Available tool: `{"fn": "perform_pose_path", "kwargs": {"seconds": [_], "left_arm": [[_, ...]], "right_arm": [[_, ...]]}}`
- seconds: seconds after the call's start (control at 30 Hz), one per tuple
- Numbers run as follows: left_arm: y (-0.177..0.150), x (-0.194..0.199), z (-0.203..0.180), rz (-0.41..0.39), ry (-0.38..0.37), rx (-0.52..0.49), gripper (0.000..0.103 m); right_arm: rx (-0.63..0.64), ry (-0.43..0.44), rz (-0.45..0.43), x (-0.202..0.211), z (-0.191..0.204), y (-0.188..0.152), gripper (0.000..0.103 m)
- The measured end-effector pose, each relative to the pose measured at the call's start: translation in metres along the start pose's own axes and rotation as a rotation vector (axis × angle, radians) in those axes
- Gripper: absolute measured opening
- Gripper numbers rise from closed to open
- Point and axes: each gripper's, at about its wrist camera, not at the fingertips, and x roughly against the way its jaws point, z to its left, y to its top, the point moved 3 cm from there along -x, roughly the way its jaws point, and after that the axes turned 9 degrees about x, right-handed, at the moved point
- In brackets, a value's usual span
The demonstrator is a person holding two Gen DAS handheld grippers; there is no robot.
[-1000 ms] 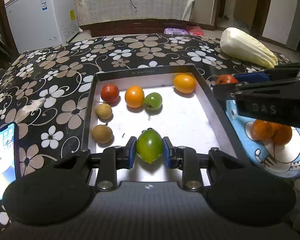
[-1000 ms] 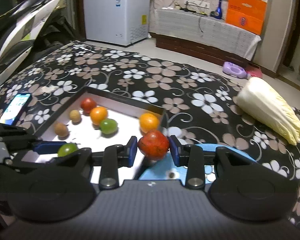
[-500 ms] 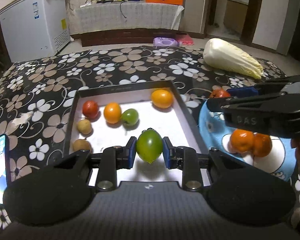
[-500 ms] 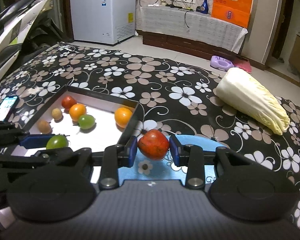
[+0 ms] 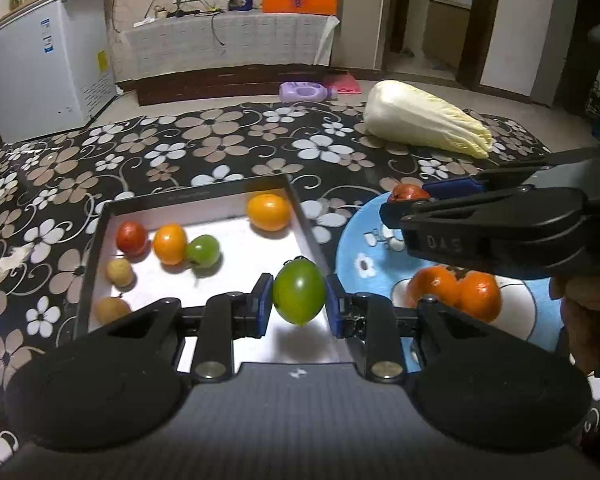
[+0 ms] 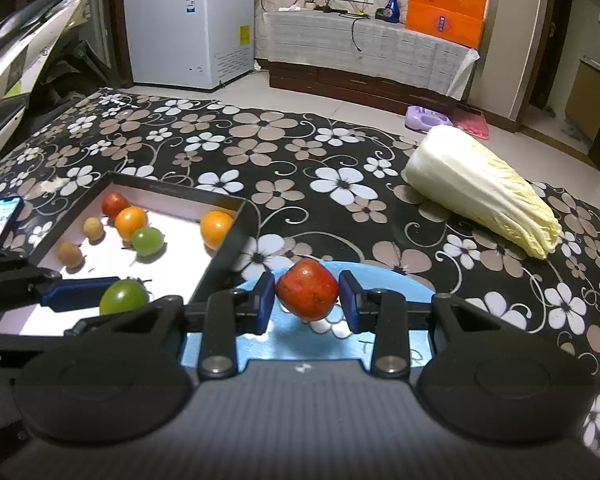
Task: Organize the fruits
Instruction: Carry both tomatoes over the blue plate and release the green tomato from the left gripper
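My left gripper is shut on a green fruit and holds it above the right edge of the black tray. The tray holds several red, orange, green and brown fruits. My right gripper is shut on a red fruit and holds it above the far edge of the blue plate. The plate has two orange fruits on it. The right gripper also shows in the left wrist view, and the left gripper shows in the right wrist view.
A napa cabbage lies at the back right of the flowered table cloth. A phone lies left of the tray. A white freezer and a covered bench stand beyond the table.
Both grippers have risen and drawn back with their fruits. The left one has shifted right, from over the tray's middle to its right edge. The right one now hangs over the blue plate.
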Motion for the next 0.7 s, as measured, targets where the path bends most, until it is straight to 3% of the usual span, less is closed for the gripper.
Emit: {"fn": "perform_pose_path", "kwargs": {"seconds": [0.7], "left_arm": [[0.006,-0.023,-0.039,0.000,-0.031,-0.030,0.032]], "right_arm": [[-0.047,-0.045,0.020,0.011,-0.036,-0.017,0.038]]}}
